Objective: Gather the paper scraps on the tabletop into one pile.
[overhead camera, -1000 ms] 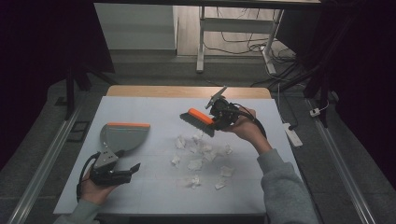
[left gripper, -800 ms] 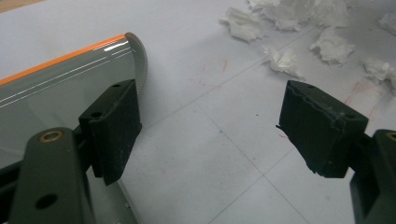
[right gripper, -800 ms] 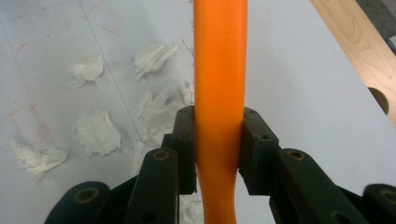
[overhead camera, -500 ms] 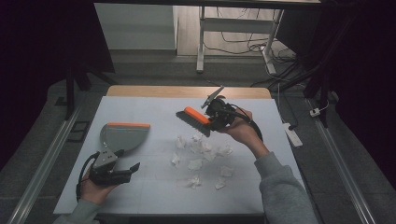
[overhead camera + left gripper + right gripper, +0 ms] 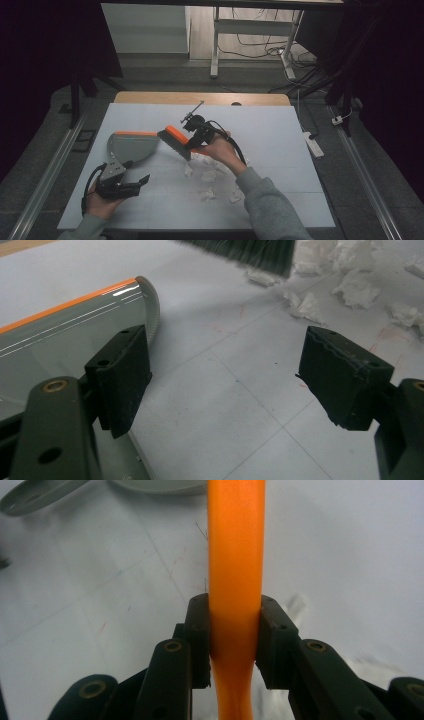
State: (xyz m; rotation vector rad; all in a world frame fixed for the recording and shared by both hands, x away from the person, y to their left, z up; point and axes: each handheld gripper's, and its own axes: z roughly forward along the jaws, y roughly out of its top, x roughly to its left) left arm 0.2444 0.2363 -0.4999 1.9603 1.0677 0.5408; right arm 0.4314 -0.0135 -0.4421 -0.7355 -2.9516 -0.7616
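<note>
My right gripper (image 5: 196, 131) is shut on the orange handle of a hand brush (image 5: 172, 141), whose dark bristles hang over the mat just right of the grey dustpan (image 5: 131, 146). In the right gripper view the orange brush handle (image 5: 235, 565) runs up between the jaws, which clamp it at my right gripper (image 5: 234, 640). Crumpled white paper scraps (image 5: 209, 176) lie under and near that hand. My left gripper (image 5: 142, 180) rests open near the front left, behind the dustpan's handle. In the left gripper view my left gripper (image 5: 225, 375) holds nothing, with the dustpan (image 5: 65, 335) at left and paper scraps (image 5: 350, 285) beyond.
A pale mat (image 5: 280, 145) covers the table, with a wooden strip (image 5: 200, 98) along the far edge. A white power strip (image 5: 313, 144) lies off the right side. Metal rails (image 5: 45, 185) run along both sides of the table.
My right hand has carried the brush to the left and down, from the far middle of the mat to just beside the dustpan. The left hand has stayed put.
</note>
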